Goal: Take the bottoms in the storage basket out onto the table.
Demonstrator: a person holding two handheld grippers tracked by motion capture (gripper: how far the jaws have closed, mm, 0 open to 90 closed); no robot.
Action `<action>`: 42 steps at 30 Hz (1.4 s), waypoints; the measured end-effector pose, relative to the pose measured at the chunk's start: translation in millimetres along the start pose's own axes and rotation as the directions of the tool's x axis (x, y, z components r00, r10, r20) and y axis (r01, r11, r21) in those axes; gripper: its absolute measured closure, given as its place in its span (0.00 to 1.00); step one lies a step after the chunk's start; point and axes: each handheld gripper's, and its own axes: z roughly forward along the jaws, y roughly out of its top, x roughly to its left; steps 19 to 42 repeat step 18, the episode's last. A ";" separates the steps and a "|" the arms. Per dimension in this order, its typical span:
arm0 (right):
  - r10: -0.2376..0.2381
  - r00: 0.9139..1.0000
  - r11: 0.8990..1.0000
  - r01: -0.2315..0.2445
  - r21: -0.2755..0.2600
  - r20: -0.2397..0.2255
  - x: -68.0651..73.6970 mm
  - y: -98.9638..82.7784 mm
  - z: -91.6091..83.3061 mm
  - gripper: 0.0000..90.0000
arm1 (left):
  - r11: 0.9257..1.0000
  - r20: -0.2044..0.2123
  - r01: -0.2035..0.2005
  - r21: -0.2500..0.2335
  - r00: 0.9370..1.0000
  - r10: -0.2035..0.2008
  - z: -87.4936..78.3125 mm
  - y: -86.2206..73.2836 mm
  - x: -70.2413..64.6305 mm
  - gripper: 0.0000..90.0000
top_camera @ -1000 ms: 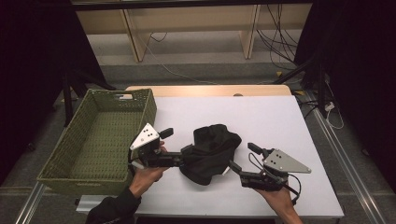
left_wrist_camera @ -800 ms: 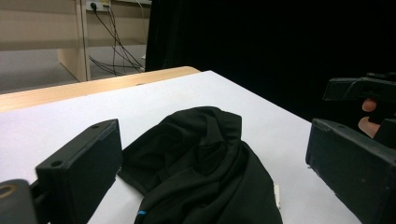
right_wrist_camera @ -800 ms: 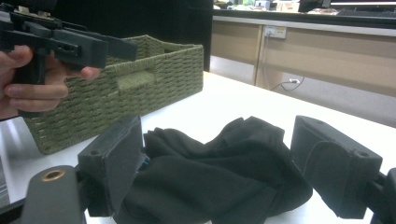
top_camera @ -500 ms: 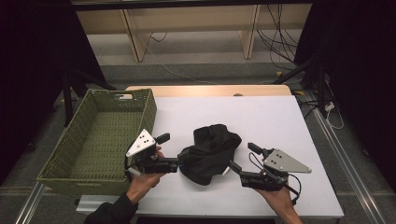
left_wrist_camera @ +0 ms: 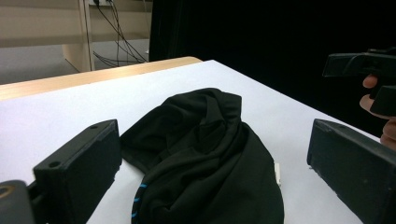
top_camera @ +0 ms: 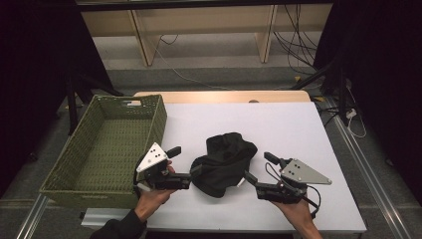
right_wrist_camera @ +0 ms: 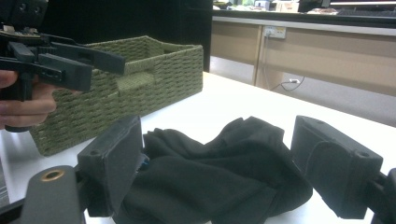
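Table [top_camera: 308, 124]: white, with your work laid out on its near half and a wooden strip along the far edge.
Basket [top_camera: 107, 149]: green woven, sitting at your left on the table's edge; nothing lies in it, so I judge it the likely place for the garment.
Garment [top_camera: 224, 162]: a crumpled black cloth, lying flat on the table between your two grippers, to the right of the basket and apart from it. A few blue stitches [left_wrist_camera: 138, 198] show at its near hem in the left gripper view.
Left gripper [top_camera: 191, 173]: jaws spread wide, nothing between them; they point at the garment's left edge, right beside it.
Right gripper [top_camera: 249, 178]: jaws also spread apart and holding nothing; they face the garment's right edge from close by.
Step in hand: by my reading, you are lining up both grippers for a two-sided grab; the cloth is not yet picked up.
Next move: push each gripper in until a fold sits between its jaws, then close. Take a thick fold, since a thin edge may slip out when you lift towards the basket.
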 end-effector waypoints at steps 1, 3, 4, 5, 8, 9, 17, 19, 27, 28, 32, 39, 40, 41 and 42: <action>0.000 1.000 1.000 0.000 0.000 0.001 0.1 -0.1 0.1 0.20 | 1.000 -0.001 -0.001 -0.002 1.000 0.001 -0.3 0.2 0.2 0.03; -0.001 1.000 1.000 0.001 0.004 0.000 0.1 0.0 0.0 0.20 | 1.000 -0.002 0.004 -0.003 1.000 -0.004 -0.4 -0.1 1.1 0.03; -0.001 1.000 1.000 0.001 0.005 0.001 0.2 0.0 0.0 0.20 | 1.000 -0.003 0.006 -0.002 1.000 -0.006 -0.3 -0.3 1.4 0.03; -0.002 1.000 1.000 0.002 0.005 0.001 0.2 0.0 0.1 0.20 | 1.000 -0.006 0.008 -0.003 1.000 -0.008 -0.2 -0.5 1.7 0.03; -0.003 1.000 1.000 0.003 0.005 0.002 0.1 0.0 0.1 0.20 | 1.000 -0.008 0.010 -0.007 1.000 -0.010 -0.7 -0.1 2.2 0.03; -0.001 1.000 1.000 0.001 0.005 0.002 0.1 0.0 0.1 0.20 | 1.000 -0.008 0.010 -0.010 1.000 -0.010 -0.8 -0.1 2.2 0.03; -0.001 1.000 1.000 0.001 0.003 0.001 0.2 -0.2 0.5 0.20 | 1.000 -0.015 0.006 -0.029 1.000 -0.006 -2.2 0.3 1.8 0.03; -0.001 1.000 1.000 0.001 0.003 0.001 0.3 -0.3 0.5 0.20 | 0.999 -0.017 0.007 -0.032 1.000 -0.008 -2.6 0.5 1.9 0.03; -0.001 1.000 1.000 0.001 0.003 0.001 0.3 -0.3 0.5 0.20 | 0.999 -0.017 0.007 -0.032 1.000 -0.008 -2.6 0.5 1.9 0.03; -0.001 1.000 1.000 0.001 0.003 0.001 0.3 -0.3 0.5 0.20 | 0.999 -0.017 0.007 -0.032 1.000 -0.008 -2.6 0.5 1.9 0.03; -0.001 1.000 1.000 0.001 0.003 0.001 0.3 -0.3 0.5 0.20 | 0.999 -0.017 0.007 -0.032 1.000 -0.008 -2.6 0.5 1.9 0.03; -0.001 1.000 1.000 0.001 0.003 0.001 0.3 -0.3 0.5 0.20 | 0.999 -0.017 0.007 -0.032 1.000 -0.008 -2.6 0.5 1.9 0.03; -0.001 1.000 1.000 0.001 0.003 0.001 0.3 -0.3 0.5 0.20 | 0.999 -0.017 0.007 -0.032 1.000 -0.008 -2.6 0.5 1.9 0.03; -0.001 1.000 1.000 0.001 0.003 0.001 0.3 -0.3 0.5 0.20 | 0.999 -0.017 0.007 -0.032 1.000 -0.008 -2.6 0.5 1.9 0.03; -0.001 1.000 1.000 0.001 0.003 0.001 0.3 -0.3 0.5 0.20 | 0.999 -0.017 0.007 -0.032 1.000 -0.008 -2.6 0.5 1.9 0.03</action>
